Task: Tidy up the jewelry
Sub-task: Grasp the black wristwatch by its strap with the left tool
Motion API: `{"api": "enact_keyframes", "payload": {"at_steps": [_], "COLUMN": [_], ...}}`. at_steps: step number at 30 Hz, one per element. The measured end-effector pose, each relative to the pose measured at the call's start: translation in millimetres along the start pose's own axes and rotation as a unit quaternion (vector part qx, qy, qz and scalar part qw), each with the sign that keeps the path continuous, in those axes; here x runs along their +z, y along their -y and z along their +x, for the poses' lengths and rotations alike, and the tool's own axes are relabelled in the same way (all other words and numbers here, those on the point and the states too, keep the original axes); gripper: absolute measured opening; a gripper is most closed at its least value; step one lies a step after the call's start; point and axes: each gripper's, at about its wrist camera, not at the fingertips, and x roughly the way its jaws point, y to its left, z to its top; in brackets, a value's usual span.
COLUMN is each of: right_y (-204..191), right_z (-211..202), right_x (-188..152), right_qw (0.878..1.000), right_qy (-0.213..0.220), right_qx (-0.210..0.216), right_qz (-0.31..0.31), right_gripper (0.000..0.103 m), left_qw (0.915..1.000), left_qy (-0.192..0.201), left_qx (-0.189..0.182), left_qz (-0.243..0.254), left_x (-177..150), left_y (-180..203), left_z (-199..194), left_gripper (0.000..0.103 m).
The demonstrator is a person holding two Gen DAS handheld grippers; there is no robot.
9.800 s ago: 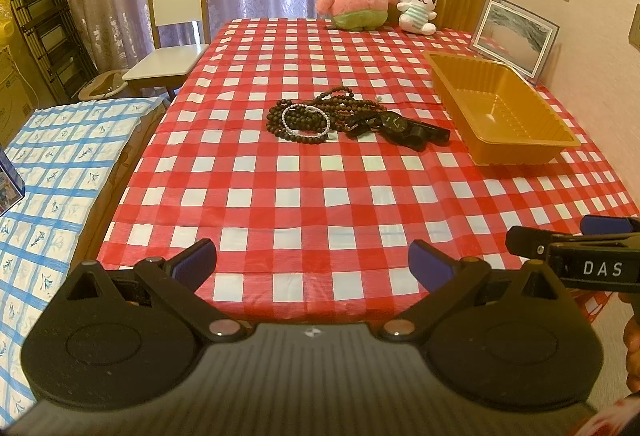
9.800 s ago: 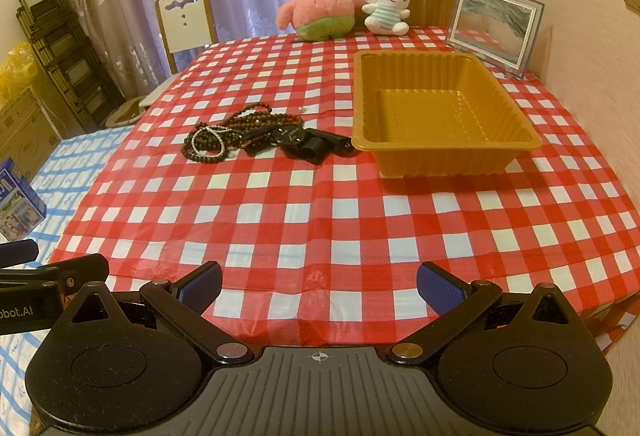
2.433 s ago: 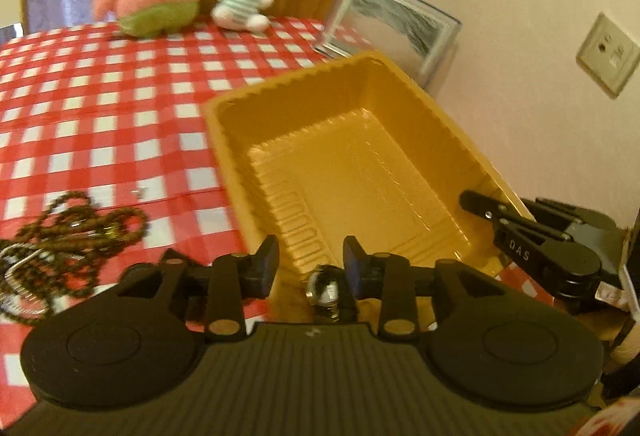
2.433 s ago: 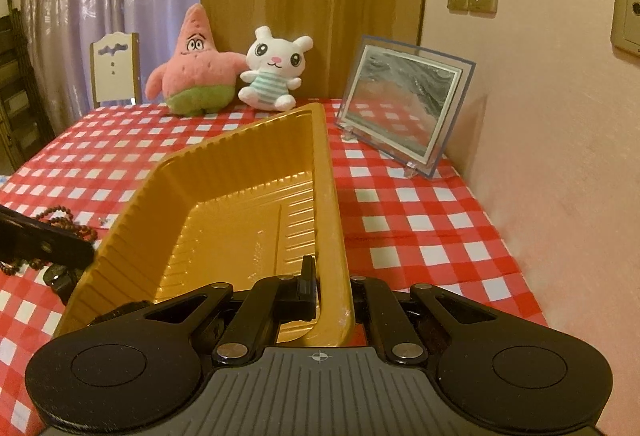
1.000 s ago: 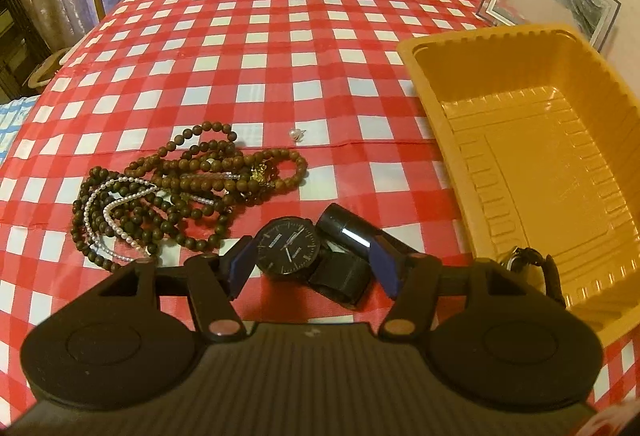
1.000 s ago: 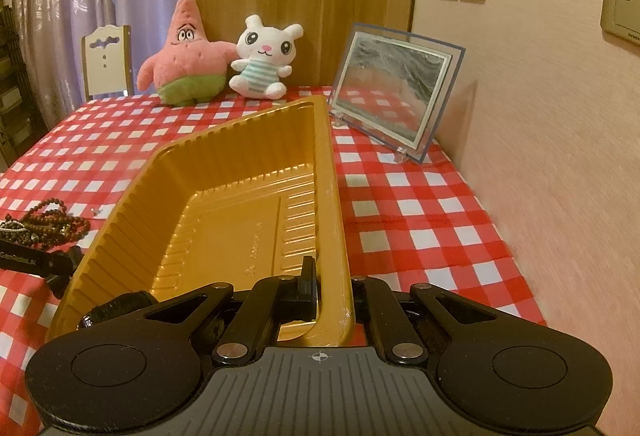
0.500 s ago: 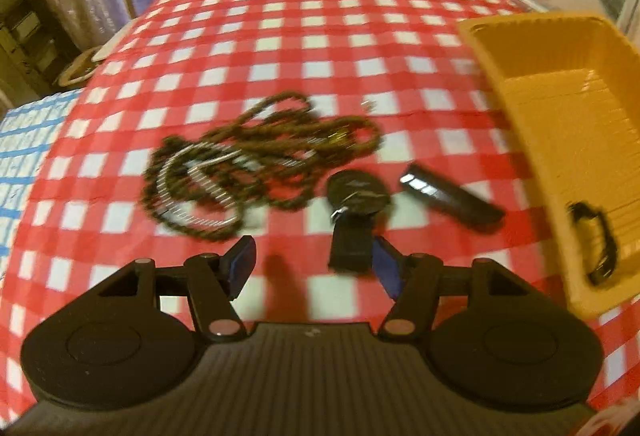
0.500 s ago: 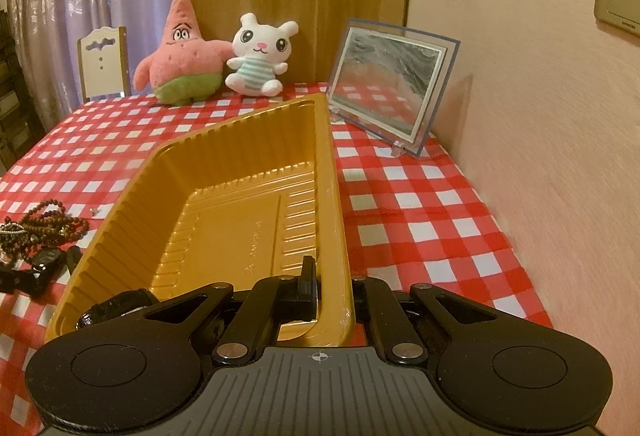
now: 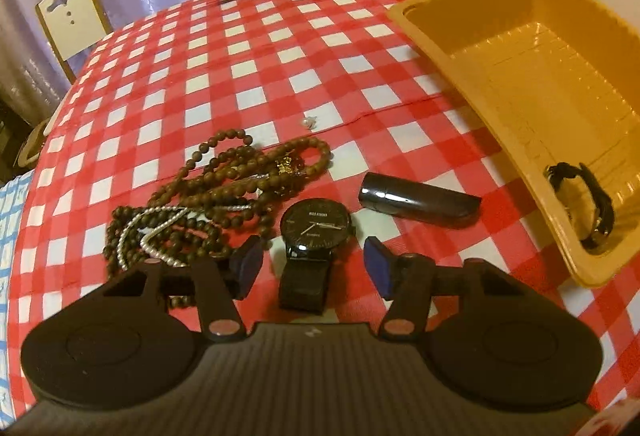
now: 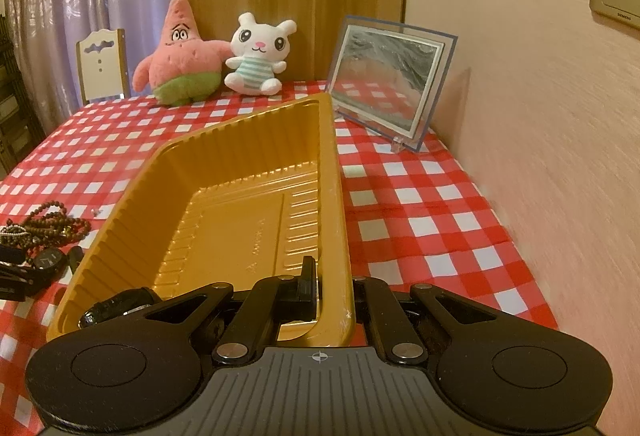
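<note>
Left gripper [image 9: 312, 268]: we see its jaws apart, blue pads either side of the black watch's [image 9: 314, 232] strap, not touching it. The watch lies flat on the checked cloth [image 9: 224, 75], dial up, strap running back toward 6 o'clock between the fingers.

At 10 o'clock from the dial, touching distance or nearly so, a tangle of brown beads [image 9: 224, 191] with a thin pearl strand [image 9: 150, 232] looped through it. At 2 o'clock, just beside the watch, a dark tube [image 9: 418, 199] lies on its side. Farther toward 12, a small pale stud [image 9: 309, 121] sits alone on the cloth.

Tray [image 9: 532, 47] at 2 to 3 o'clock; a second dark watch [image 9: 588, 207] rests in its near corner.

Right gripper [image 10: 332, 288]: we find its jaws clamped on the tray's near right rim, one finger inside the wall, one outside. The tray looks tipped, though we cannot tell whether it is off the cloth.

Far edge, 12 o'clock: pink star plush [image 10: 180, 55], white bunny [image 10: 258, 53], framed picture [image 10: 390, 79] leaning at 1 o'clock.
</note>
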Motion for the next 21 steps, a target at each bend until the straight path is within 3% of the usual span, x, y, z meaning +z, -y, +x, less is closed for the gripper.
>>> {"api": "enact_keyframes", "payload": {"at_steps": [6,10,21], "right_y": [0.4,1.0,-0.3], "right_z": [0.4,0.9,0.2], "right_x": [0.0,-0.1,-0.1], "right_qw": [1.0,1.0,1.0], "right_qy": [-0.002,-0.003,0.002], "right_qx": [-0.002,-0.004,-0.005], "right_qz": [0.004,0.008,0.01], "right_gripper": [0.005,0.005,0.005], "left_qw": [1.0,0.9998,0.999], "left_qy": [0.006,0.009,0.034], "left_qx": [-0.004,-0.014,-0.027], "left_qz": [-0.001,-0.006,-0.012], "left_x": [2.0,5.8,-4.1], "left_y": [-0.7,-1.2,-3.3], "left_z": [9.7,14.5,-8.1], "left_gripper": [0.05,0.042,0.041]}}
